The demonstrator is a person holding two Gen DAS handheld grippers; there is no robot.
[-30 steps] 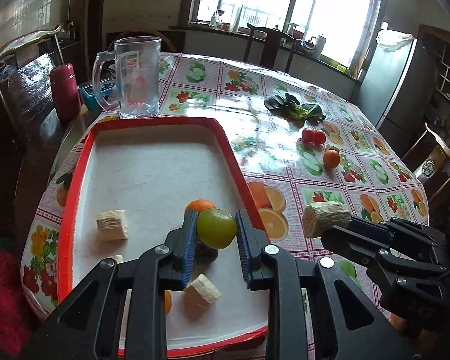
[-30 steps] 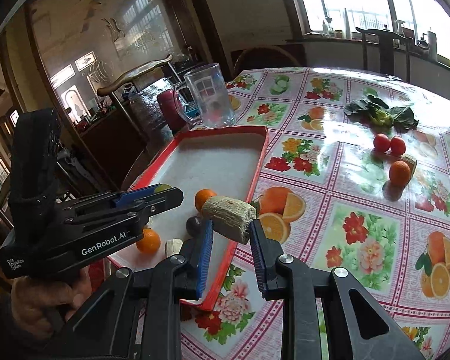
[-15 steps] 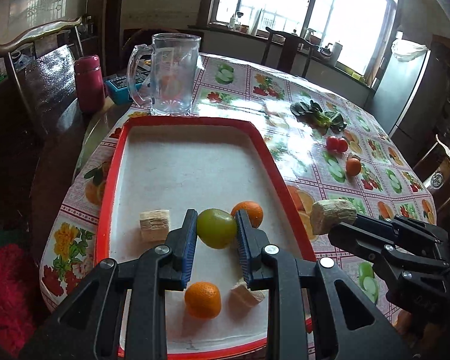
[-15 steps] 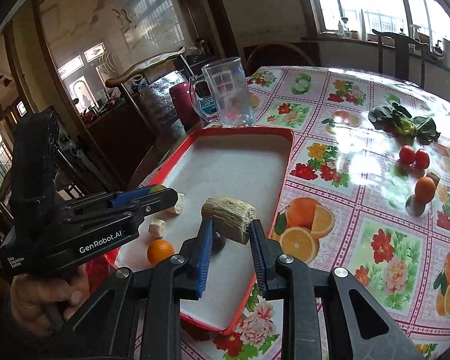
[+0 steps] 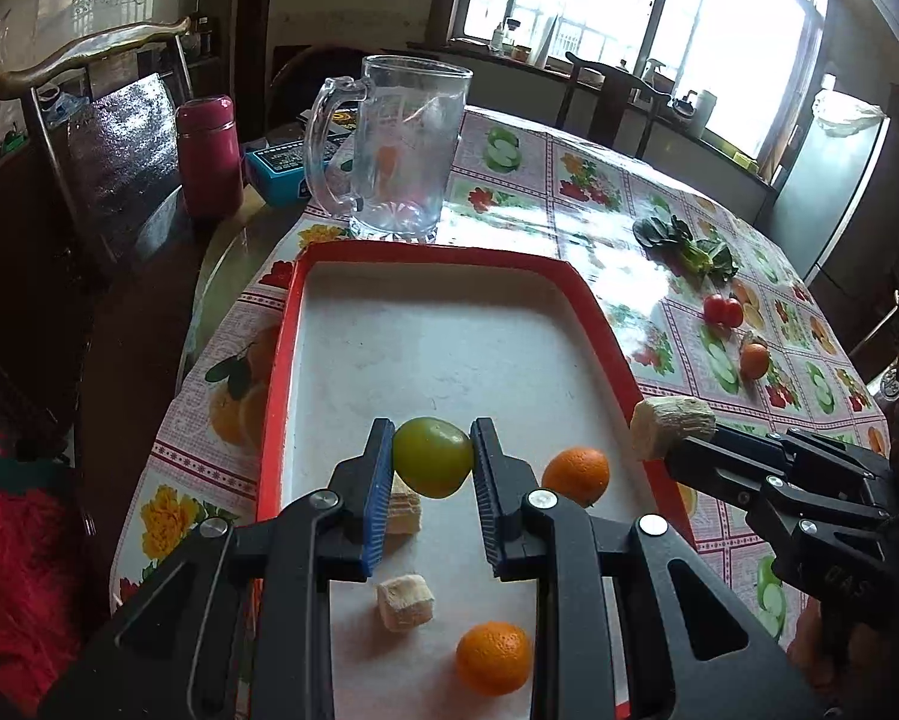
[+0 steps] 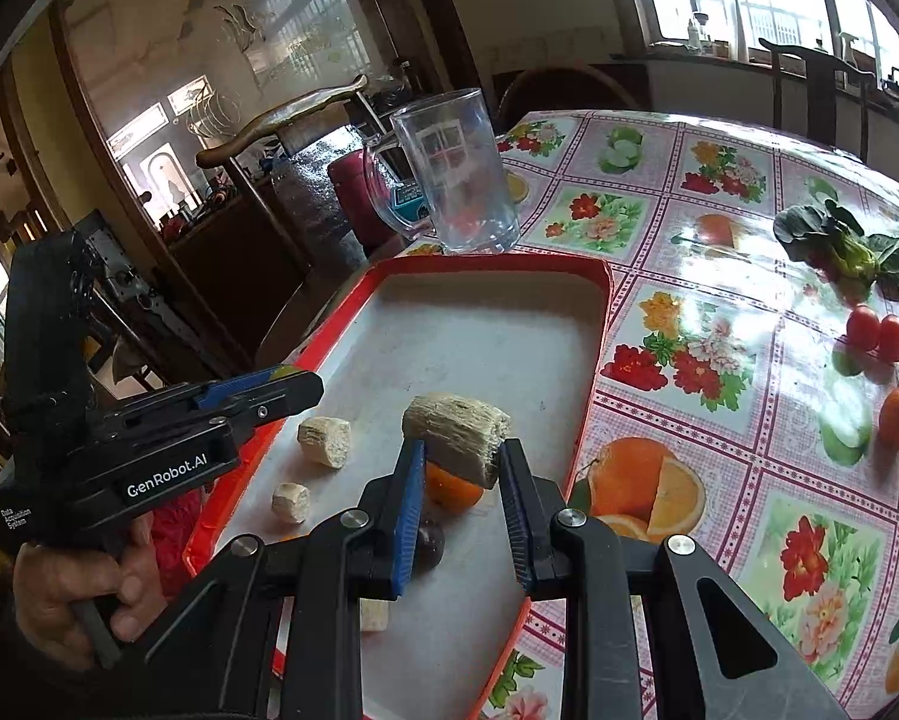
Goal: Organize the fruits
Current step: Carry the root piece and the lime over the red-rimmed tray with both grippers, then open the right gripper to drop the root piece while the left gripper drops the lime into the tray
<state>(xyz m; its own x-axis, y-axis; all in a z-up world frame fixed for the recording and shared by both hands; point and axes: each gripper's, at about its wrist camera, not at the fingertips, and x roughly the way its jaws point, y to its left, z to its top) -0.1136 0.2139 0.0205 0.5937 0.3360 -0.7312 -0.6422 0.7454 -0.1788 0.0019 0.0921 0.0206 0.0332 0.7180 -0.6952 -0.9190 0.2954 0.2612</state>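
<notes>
Right now both grippers hang over the near end of a red-rimmed tray [image 5: 281,360] that sits on the bench, which is covered by a fruit-and-flower patterned cloth [image 6: 719,228]. The left gripper [image 5: 432,462] has its jaws closed narrowly on a green round fruit [image 5: 432,457], held clear of the tray's white floor. The right gripper [image 6: 458,468] has its jaws clamped on a pale, fibrous cut chunk [image 6: 455,435], which looks like a piece of sugarcane, though I cannot be sure; in the left wrist view that chunk [image 5: 671,426] sits above the tray's right rim.

On the tray floor lie two small oranges [image 5: 575,476] [image 5: 493,657], one near the right rim and one at the near edge, and two pale cut pieces [image 5: 404,602] [image 5: 402,504], the farther one partly hidden behind the left jaw. The right wrist view also shows a small dark round fruit [image 6: 431,543] just below its left jaw and an orange [image 6: 449,486] under the held chunk.

Outside the tray, a clear glass mug [image 5: 401,150] stands just beyond its far edge. Farther right on the cloth lie a bunch of dark leafy greens [image 5: 689,246], two red tomatoes [image 5: 722,310] touching each other, and another orange [image 5: 754,360]. A red flask [image 5: 209,156] stands left of the mug. A hand [image 6: 83,588] grips the left gripper's handle.
</notes>
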